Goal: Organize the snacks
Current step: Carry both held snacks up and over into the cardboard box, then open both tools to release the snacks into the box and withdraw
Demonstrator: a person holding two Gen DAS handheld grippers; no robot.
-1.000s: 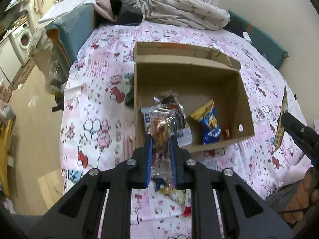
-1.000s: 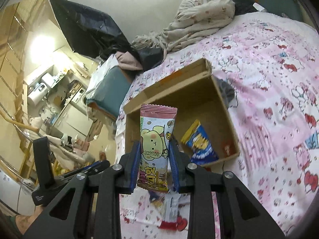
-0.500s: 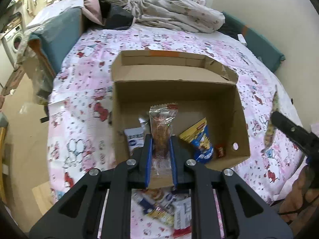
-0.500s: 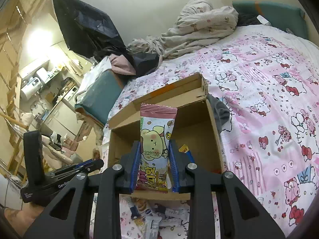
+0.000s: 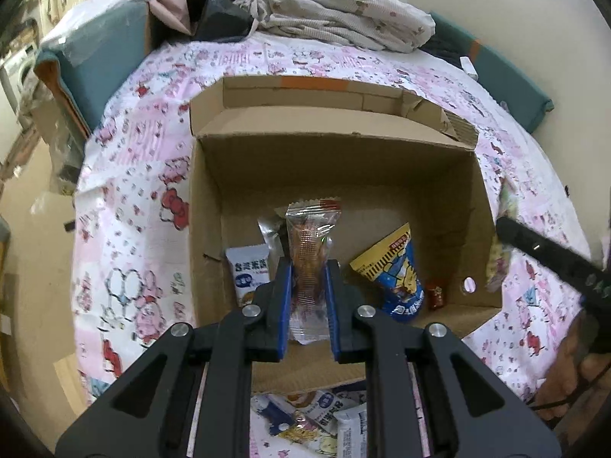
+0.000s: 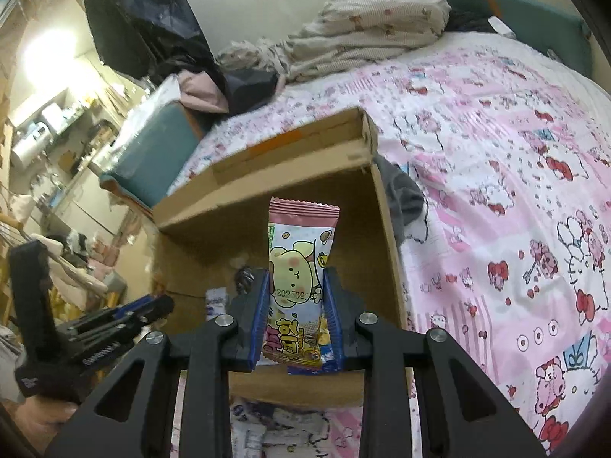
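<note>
— At the centre of the left wrist view, what does the left gripper (image 5: 308, 305) have?

— Its blue pads are clamped on a clear snack packet (image 5: 310, 263) with an orange-brown biscuit inside, held upright over the open cardboard box (image 5: 382, 152). The jaws stand nearly together.

— And inside the box?

— On its floor lie a white and blue packet (image 5: 250, 271) left of the pads, a yellow and blue bag (image 5: 397, 271) to the right, and a small red item (image 5: 436, 294) by the right wall. More packets (image 5: 317, 420) lie on the pink bedspread (image 5: 126, 210) at the bottom edge, outside the box.

— Moving to the right wrist view?

— The right gripper (image 6: 296, 316) grips a pink cartoon-print packet (image 6: 299, 278) upright, jaws partly closed on its sides, in front of the same box. The left gripper shows at lower left, gripping edge-on.
</note>
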